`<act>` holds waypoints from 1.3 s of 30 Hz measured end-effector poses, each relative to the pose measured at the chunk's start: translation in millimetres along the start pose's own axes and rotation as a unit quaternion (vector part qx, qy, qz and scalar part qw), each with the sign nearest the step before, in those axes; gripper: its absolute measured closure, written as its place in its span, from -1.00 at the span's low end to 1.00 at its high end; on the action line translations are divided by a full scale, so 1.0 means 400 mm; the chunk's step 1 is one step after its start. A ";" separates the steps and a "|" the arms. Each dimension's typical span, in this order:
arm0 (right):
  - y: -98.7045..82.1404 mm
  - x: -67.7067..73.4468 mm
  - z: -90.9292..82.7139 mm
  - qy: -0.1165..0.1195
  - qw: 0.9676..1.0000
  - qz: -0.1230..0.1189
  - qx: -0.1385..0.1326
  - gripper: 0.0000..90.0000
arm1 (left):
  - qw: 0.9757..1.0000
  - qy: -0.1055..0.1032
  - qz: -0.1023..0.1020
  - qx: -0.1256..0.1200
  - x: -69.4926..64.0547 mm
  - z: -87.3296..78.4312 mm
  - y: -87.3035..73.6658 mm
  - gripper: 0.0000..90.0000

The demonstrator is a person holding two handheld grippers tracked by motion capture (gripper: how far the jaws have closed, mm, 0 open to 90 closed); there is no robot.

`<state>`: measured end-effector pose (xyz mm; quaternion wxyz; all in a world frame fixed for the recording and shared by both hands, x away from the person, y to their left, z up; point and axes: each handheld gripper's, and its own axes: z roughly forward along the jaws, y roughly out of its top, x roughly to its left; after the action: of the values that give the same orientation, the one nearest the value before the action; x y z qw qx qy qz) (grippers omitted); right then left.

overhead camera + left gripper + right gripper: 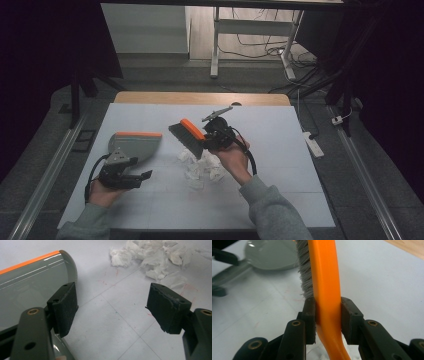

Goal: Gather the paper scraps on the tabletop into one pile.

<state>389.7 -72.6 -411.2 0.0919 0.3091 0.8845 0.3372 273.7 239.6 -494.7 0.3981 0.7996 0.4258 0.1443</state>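
Jaws of the right gripper (pixel 328 315) are clamped on the orange handle of a hand brush (pixel 189 134), both pads pressed flat against its sides, the grey bristles fanning away from the grip. Seen from the high view, the brush is held off the worktop (pixel 280 150), tilted, just above a small heap of crumpled white tissue scraps (pixel 200 167) near the middle of the pale surface. Off to the left, the left gripper (pixel 112 307) stands with its jaws spread wide and nothing between them, bare worktop showing in the gap. One of its pads (pixel 63 307) sits right beside the curved rim of a grey dustpan (pixel 134 145) with an orange front edge, which lies flat on the worktop, well apart from the tissue heap.
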 end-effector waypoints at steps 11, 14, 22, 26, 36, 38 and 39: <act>-0.100 0.120 -0.011 0.079 0.986 -0.096 0.109 0.50 | 1.000 0.002 -0.001 0.000 0.002 -0.001 -0.001 -0.43; -0.125 0.146 0.021 0.075 0.978 -0.132 0.140 0.50 | 1.000 0.002 0.000 0.002 0.001 0.000 -0.001 -0.43; -0.094 0.108 0.076 0.017 0.981 -0.149 0.126 0.50 | 1.000 0.002 -0.003 0.001 0.005 0.000 -0.003 -0.43; -0.087 0.081 0.045 0.031 0.988 -0.127 0.081 0.50 | 1.000 0.002 -0.003 0.002 0.007 0.001 -0.004 -0.43; -0.125 -0.081 -0.129 -0.048 0.998 -0.027 0.024 0.50 | 1.000 0.004 0.000 0.005 0.000 0.004 -0.003 -0.43; -0.140 -0.128 -0.124 -0.083 0.996 0.002 0.043 0.50 | 1.000 0.004 0.000 0.006 0.002 0.004 -0.003 -0.43; -0.147 -0.149 -0.116 -0.102 0.993 0.013 0.057 0.50 | 1.000 0.004 -0.001 0.006 0.002 0.005 -0.003 -0.43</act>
<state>391.1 -168.1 -417.4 0.1593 0.3577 0.8843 0.2543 274.4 239.6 -497.0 0.3918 0.8009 0.4291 0.1447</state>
